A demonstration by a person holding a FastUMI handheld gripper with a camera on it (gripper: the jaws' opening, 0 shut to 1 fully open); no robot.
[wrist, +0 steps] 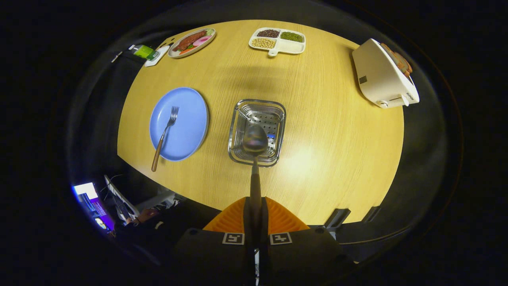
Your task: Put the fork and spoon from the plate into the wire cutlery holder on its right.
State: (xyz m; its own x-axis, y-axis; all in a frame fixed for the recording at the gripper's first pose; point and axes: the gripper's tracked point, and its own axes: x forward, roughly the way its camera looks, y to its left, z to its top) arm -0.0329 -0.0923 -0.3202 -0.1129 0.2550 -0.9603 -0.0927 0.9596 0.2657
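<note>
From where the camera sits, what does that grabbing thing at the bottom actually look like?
The tool has two fingers with ribbed, fan-shaped pads set close side by side. Behind them sits a dark, blocky body. On its front edge are two small square markers, black-and-white patterns in white frames, one on each side of the middle. I can see no cables on it.

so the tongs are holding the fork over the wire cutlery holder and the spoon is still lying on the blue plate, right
Not quite: the two are swapped. The gripper view shows the tongs shut on the wooden-handled metal spoon, its bowl over the square wire cutlery holder. The wooden-handled fork is the one lying on the round blue plate.
</note>
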